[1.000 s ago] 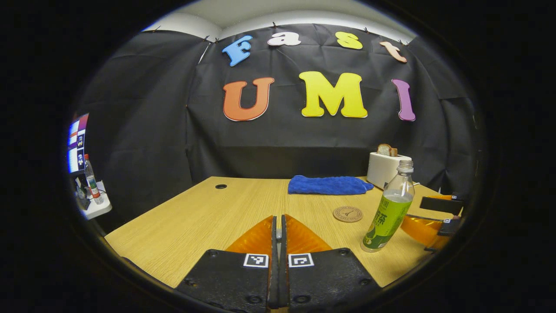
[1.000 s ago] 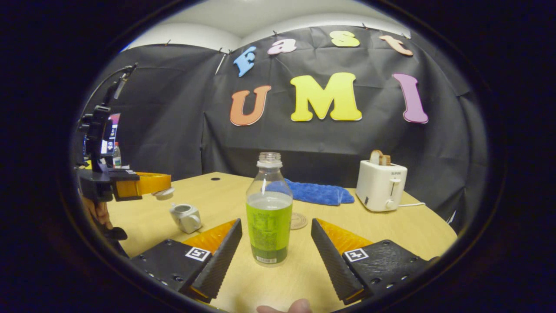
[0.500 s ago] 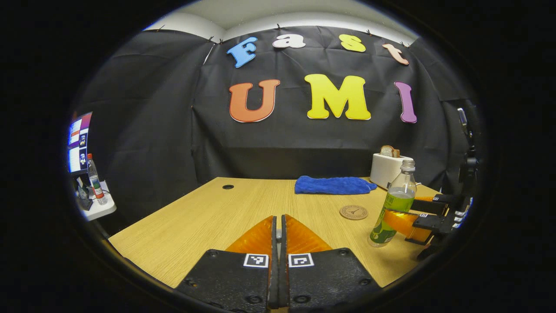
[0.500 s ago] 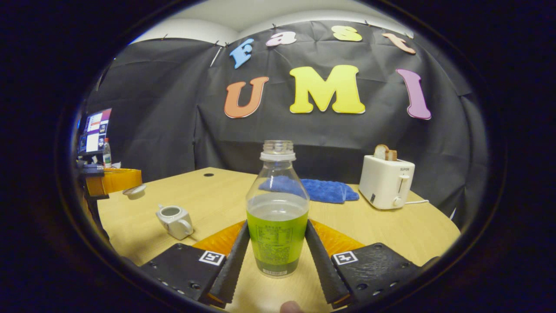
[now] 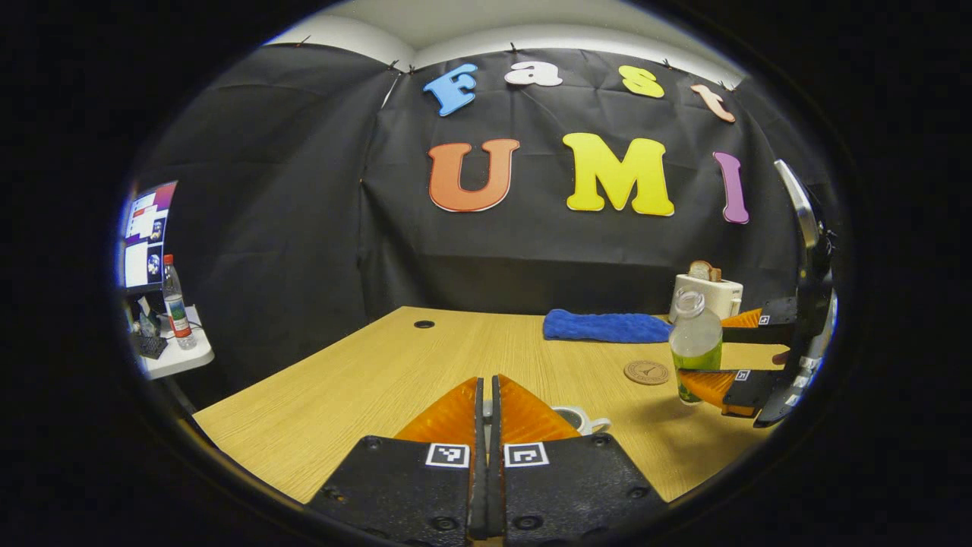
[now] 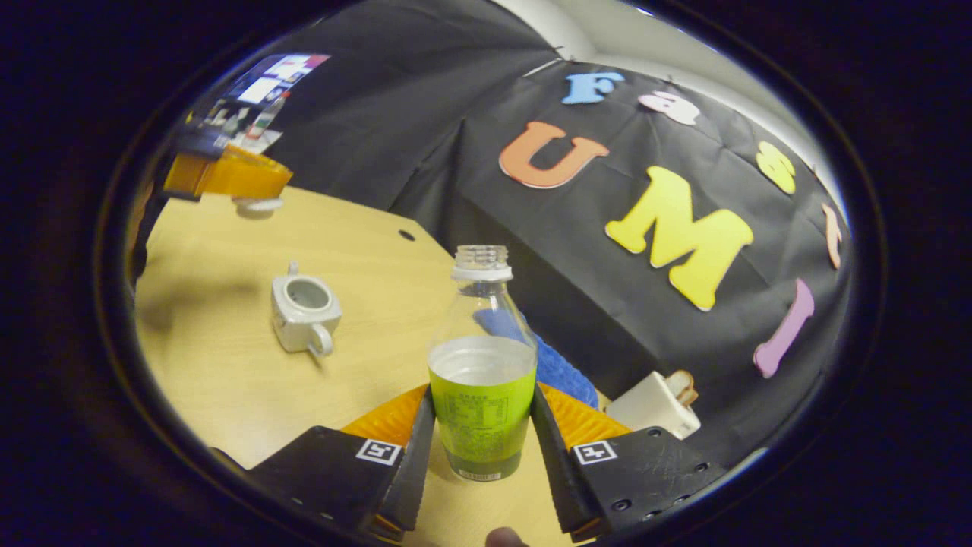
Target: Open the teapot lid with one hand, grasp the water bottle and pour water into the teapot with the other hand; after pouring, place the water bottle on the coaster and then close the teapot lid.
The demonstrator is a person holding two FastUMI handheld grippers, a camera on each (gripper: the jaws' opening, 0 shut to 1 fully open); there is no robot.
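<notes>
Left gripper view first: the left gripper sits at the bottom centre with its two fingers pressed together; whether anything is pinched between them I cannot tell from here. Just past its tips, slightly right, a bit of the white teapot peeks out on the wooden table. At the right edge the right gripper has the water bottle between its fingers, with the round coaster on the table just left of the bottle. A blue towel lies at the back and a white toaster holding bread stands behind the bottle. Right gripper view, tilted: the right gripper at the bottom centre is closed on the uncapped water bottle, both fingers against its green label. The open teapot stands on the table at centre left. In the upper left the left gripper hangs above the table, gripping the teapot lid.
</notes>
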